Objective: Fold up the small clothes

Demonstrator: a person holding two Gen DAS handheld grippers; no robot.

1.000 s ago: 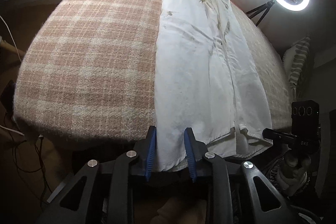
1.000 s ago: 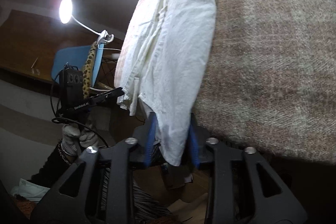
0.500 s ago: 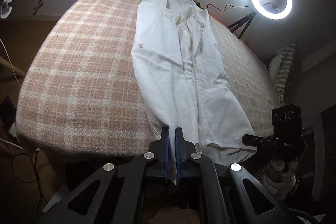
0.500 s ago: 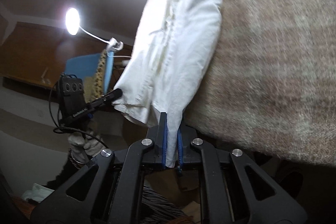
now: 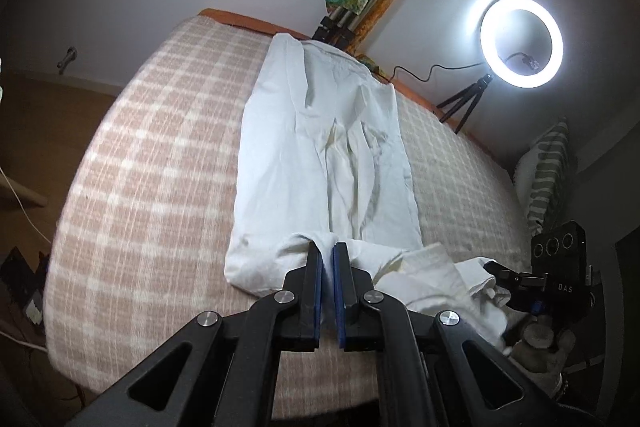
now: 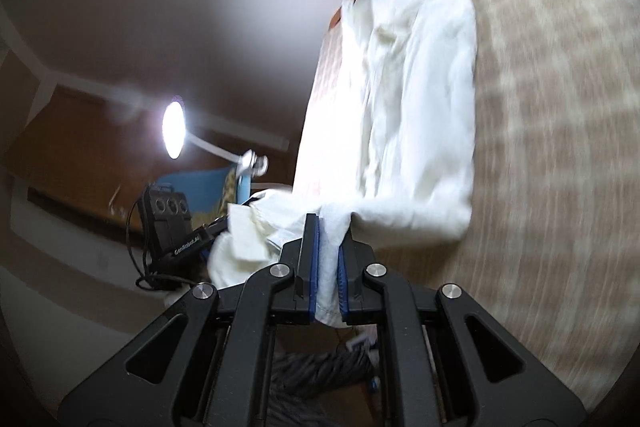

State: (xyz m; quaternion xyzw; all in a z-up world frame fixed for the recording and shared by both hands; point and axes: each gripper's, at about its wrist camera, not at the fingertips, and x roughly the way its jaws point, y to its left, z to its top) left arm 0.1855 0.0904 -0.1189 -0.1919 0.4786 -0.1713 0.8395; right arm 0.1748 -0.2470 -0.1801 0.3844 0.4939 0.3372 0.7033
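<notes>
White shirt (image 5: 328, 155) laid lengthwise on bed w/ pink-and-cream checked blanket (image 5: 160, 187), collar end at far edge by orange headboard strip, hem end at near edge. Near hem lifted off blanket and curling back over itself, so a rolled fold runs across shirt just short of near edge.

Left gripper (image 5: 327, 259) pinched tight on left part of hem; blue pads nearly meeting, only thin cloth between. Right gripper (image 6: 329, 227) clamped on right part of hem, a thicker wad of cloth filling the narrow gap between blue pads, loose end of hem poking out below jaws. Both grips off the near edge of bed, cloth bridging between them.

In left wrist view, right gripper's black camera box (image 5: 560, 251) at right, off near right corner of bed, lettering "DAS" readable on its arm; gloved hand (image 5: 536, 351) below it. In right wrist view, left gripper's camera box (image 6: 166, 223) at left, white print on its arm starting "Gen", rest too blurred to read.

Ring light (image 5: 520, 41) on small tripod beyond far right edge of bed, lit. Striped pillow (image 5: 548, 171) off right edge. Lit gooseneck lamp (image 6: 174, 129) past left side of bed in right wrist view, much motion blur there.
</notes>
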